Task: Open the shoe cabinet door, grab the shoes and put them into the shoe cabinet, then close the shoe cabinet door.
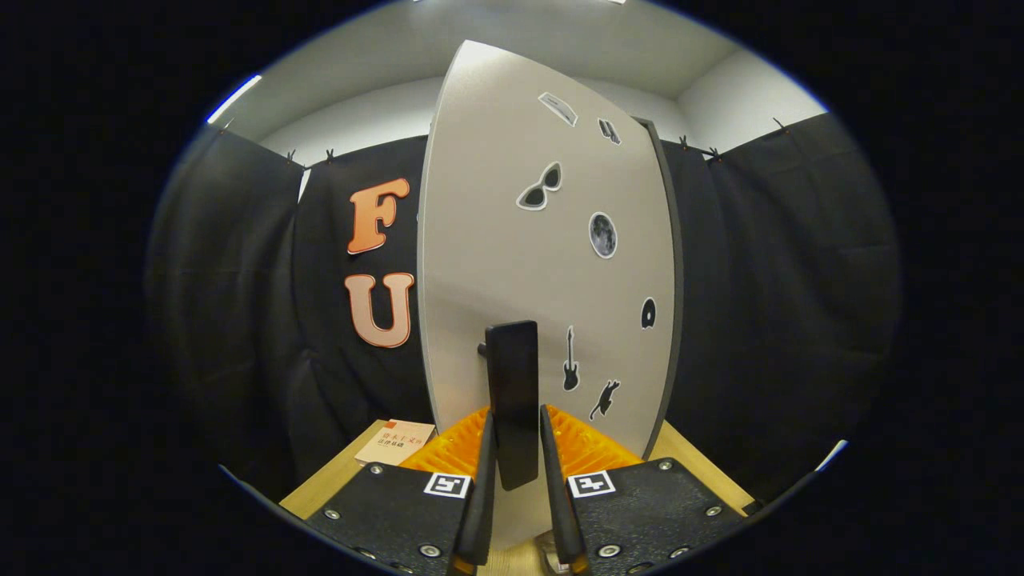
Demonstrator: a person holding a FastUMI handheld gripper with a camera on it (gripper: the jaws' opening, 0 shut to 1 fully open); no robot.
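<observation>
the gripper (516, 448) had its fingers closed on the dark upright handle (512, 400) of the shoe cabinet door (512, 256), one finger pressing each side, a hold that would let the door be swung on its hinge. the door stood on the wooden worktop (336, 480), a small booklet (395, 442) near the worktop's left edge.

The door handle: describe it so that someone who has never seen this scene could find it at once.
Start at the tall pale cabinet door standing before the black cloth wall. Low on its face, left of the guitar sticker, a dark upright handle stands off the panel. Unlike the flat stickers, it juts out, and the gripper has a finger on either side of it.
</observation>
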